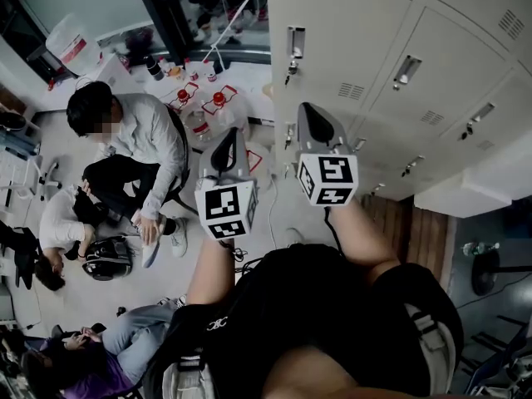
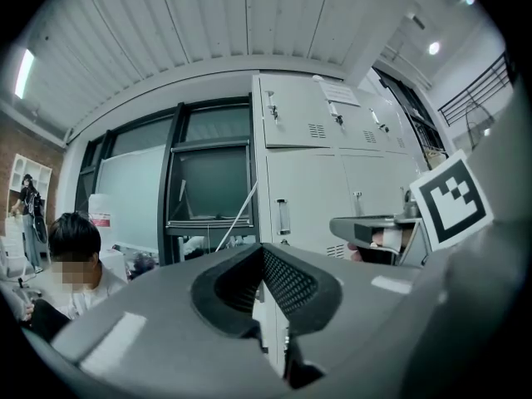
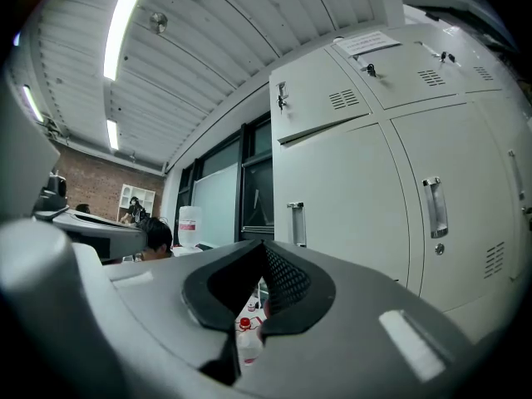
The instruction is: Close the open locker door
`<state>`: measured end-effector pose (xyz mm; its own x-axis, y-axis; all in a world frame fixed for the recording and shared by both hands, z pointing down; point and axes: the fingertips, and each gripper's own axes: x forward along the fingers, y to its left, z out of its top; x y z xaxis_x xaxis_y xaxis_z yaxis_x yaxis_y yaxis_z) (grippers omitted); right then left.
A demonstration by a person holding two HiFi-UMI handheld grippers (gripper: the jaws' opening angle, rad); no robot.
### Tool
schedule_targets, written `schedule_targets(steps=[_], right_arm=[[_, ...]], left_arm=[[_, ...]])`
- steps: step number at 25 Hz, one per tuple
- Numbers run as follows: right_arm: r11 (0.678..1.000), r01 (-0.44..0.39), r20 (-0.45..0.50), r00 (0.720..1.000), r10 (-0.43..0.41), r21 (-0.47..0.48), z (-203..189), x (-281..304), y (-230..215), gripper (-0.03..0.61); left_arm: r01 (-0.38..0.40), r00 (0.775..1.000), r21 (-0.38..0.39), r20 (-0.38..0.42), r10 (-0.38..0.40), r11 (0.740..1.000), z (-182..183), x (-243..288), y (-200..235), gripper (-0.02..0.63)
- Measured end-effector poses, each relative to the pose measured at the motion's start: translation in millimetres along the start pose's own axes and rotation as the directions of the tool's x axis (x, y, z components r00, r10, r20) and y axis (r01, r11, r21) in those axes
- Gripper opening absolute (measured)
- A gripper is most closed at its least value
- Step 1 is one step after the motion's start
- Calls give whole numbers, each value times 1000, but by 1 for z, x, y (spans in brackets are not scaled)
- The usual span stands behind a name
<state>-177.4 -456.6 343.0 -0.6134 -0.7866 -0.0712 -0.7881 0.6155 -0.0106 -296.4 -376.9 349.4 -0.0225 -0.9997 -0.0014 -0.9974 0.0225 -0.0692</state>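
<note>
A bank of pale grey lockers (image 1: pixel 391 65) fills the upper right of the head view. In the right gripper view the upper left door (image 3: pixel 320 98) shows a dark gap along its lower edge; the other doors (image 3: pixel 349 198) lie flush. My left gripper (image 1: pixel 229 140) and right gripper (image 1: pixel 309 115) hang side by side in front of the lockers, a short way off them. Both are shut with nothing between the pads, as the left gripper view (image 2: pixel 263 252) and the right gripper view (image 3: pixel 264 249) show. The right gripper (image 2: pixel 374 227) also appears in the left gripper view.
Several people sit on the floor at the left, one in white (image 1: pixel 141 140) close by. Red-capped bottles (image 1: pixel 218 100) stand by a dark-framed window (image 2: pixel 208 189). A large water jug (image 1: pixel 71 44) is at the far left. A white box (image 1: pixel 465 194) stands at the right.
</note>
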Motion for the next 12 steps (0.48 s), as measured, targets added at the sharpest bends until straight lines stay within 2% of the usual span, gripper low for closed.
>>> schedule_targets(steps=[6, 12], right_arm=[[999, -35, 1, 999, 35, -5, -3, -3, 8, 11], [995, -19, 16, 1000, 20, -94, -3, -4, 11, 11]], left_arm=[[1, 1000, -2, -8, -1, 1000, 0, 2, -1, 0], [7, 1000, -4, -9, -7, 1000, -2, 7, -3, 0]])
